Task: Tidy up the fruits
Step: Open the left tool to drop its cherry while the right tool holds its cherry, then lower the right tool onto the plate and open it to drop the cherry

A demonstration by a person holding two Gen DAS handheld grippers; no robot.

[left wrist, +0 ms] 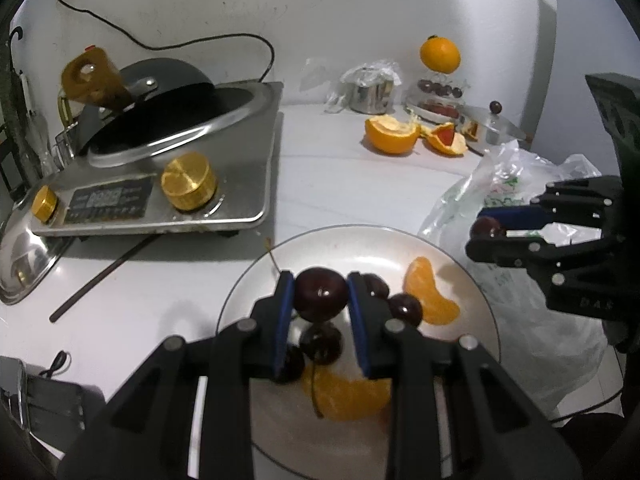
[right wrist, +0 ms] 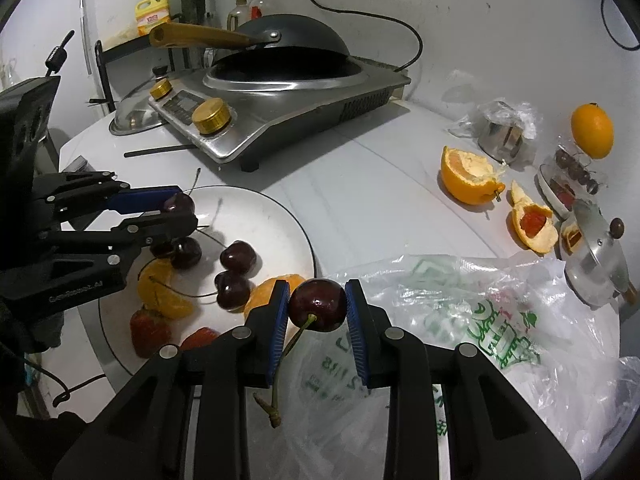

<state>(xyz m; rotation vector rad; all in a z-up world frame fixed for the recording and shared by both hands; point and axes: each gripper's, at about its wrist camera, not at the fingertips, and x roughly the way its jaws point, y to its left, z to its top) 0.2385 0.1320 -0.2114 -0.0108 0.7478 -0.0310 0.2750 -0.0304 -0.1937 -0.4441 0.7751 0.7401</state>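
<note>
A white plate (left wrist: 360, 248) (right wrist: 272, 216) holds several dark cherries (right wrist: 238, 258), orange segments (left wrist: 430, 292) and strawberries (right wrist: 149, 330). My left gripper (left wrist: 320, 294) (right wrist: 176, 210) is shut on a dark cherry (left wrist: 321, 293) just above the plate. My right gripper (right wrist: 317, 310) (left wrist: 486, 232) is shut on another dark cherry (right wrist: 317, 310) with its stem hanging down, held over the plastic bag (right wrist: 460, 320) right of the plate.
An induction cooker (left wrist: 180, 184) with a wok (right wrist: 288, 46) stands at the back left. Orange peels (left wrist: 392, 134), a whole orange (left wrist: 439, 54), a small steel pot (left wrist: 370, 94), a container of cherries (right wrist: 576, 170) and a steel lid (right wrist: 596, 256) lie at the back right. A chopstick (left wrist: 104, 276) lies by the cooker.
</note>
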